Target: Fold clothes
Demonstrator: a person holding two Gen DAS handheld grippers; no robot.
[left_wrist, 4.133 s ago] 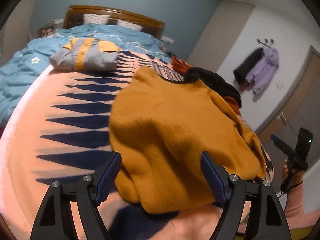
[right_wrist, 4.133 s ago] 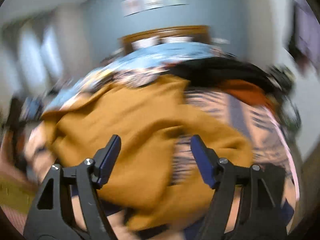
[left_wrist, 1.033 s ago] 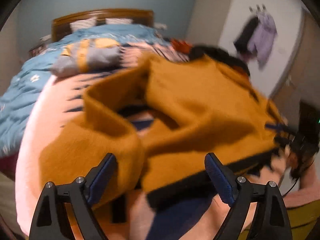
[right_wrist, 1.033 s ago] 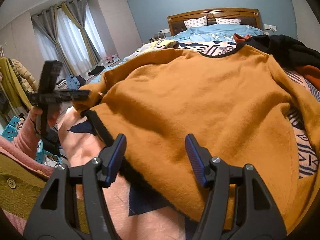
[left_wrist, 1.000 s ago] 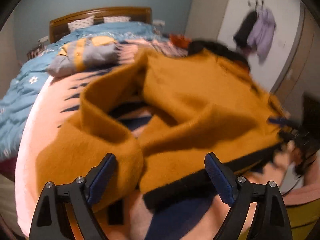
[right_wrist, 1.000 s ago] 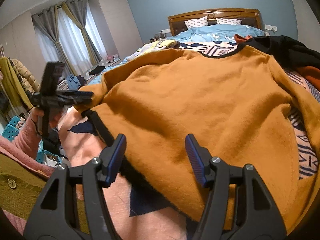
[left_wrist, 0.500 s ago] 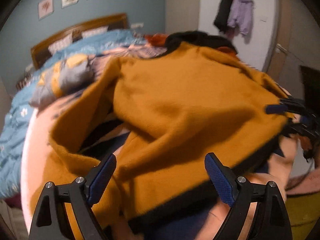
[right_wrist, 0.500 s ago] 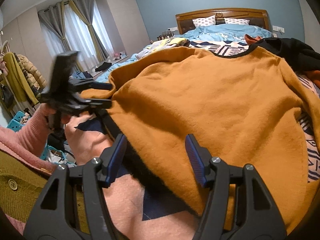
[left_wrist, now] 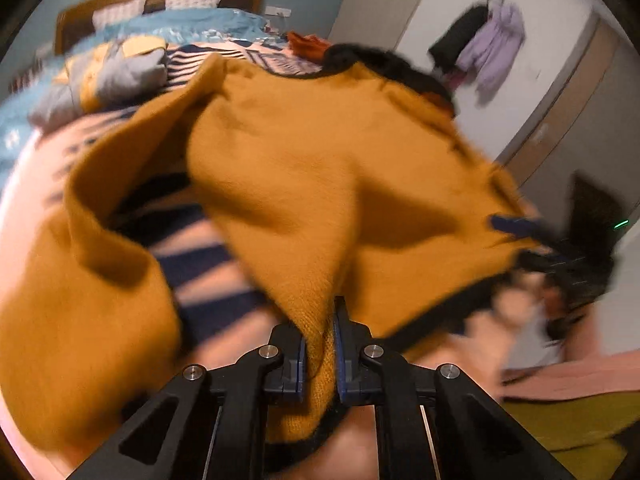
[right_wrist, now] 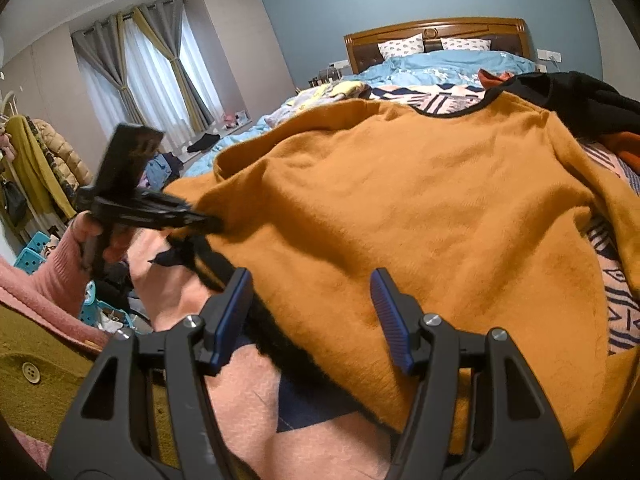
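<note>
A mustard-orange sweater (left_wrist: 320, 168) with black trim lies spread on the bed, also in the right wrist view (right_wrist: 420, 208). My left gripper (left_wrist: 320, 344) is shut on the sweater's hem corner near the bed's front edge; it also shows in the right wrist view (right_wrist: 208, 222), pinching that corner. My right gripper (right_wrist: 312, 304) is open, its jaws straddling the black hem (right_wrist: 276, 344) of the sweater; in the left wrist view it shows blurred at the sweater's right corner (left_wrist: 532, 236).
A pink blanket with navy pattern (right_wrist: 248, 408) covers the bed. A folded grey-and-yellow garment (left_wrist: 116, 72) lies farther back. A black and orange clothes pile (right_wrist: 580, 100) sits at the right. Blue duvet and headboard (right_wrist: 436, 28) are behind. Coats hang on the wall (left_wrist: 488, 44).
My left gripper went from open to shut on the sweater's hem corner and lifts the cloth. The right gripper stays open over the hem.
</note>
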